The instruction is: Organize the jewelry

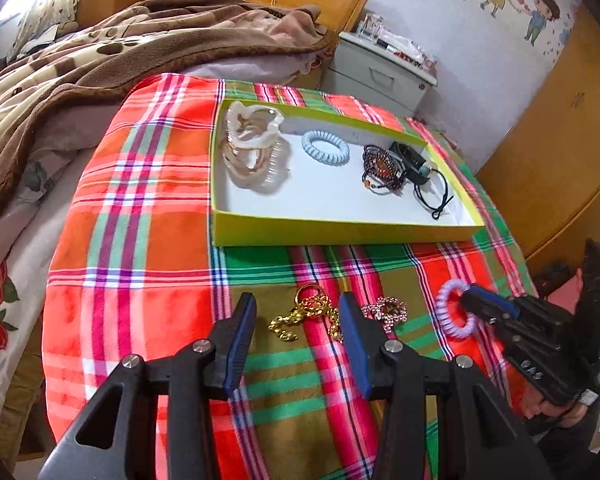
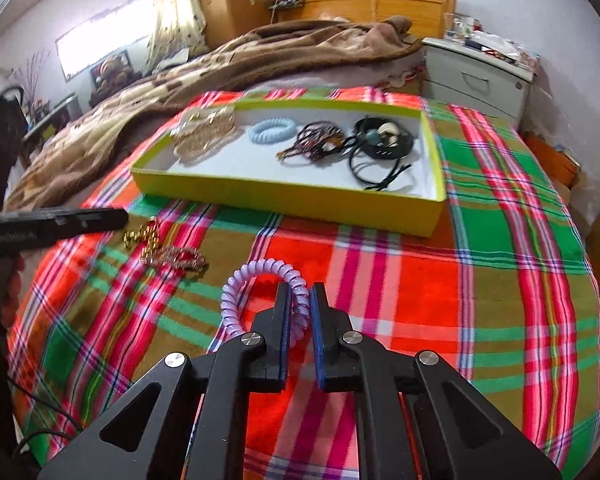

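On the bed, far: yellow tray (image 1: pixel 340 232) holds blue coil tie (image 1: pixel 325 147), beaded bracelets (image 1: pixel 382 168), black cords (image 1: pixel 434 192) | right claw (image 2: pixel 300 300) clamps purple coil tie (image 2: pixel 256 276) | left claw (image 1: pixel 296 320) gapes, holding nothing

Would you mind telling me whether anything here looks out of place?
A gold chain and a pink rhinestone piece lie loose on the plaid cloth, outside the yellow tray. Nothing looks damaged.

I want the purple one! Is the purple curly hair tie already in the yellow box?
No, the purple curly hair tie sits pinched in the right hand-held gripper, above the plaid cloth.
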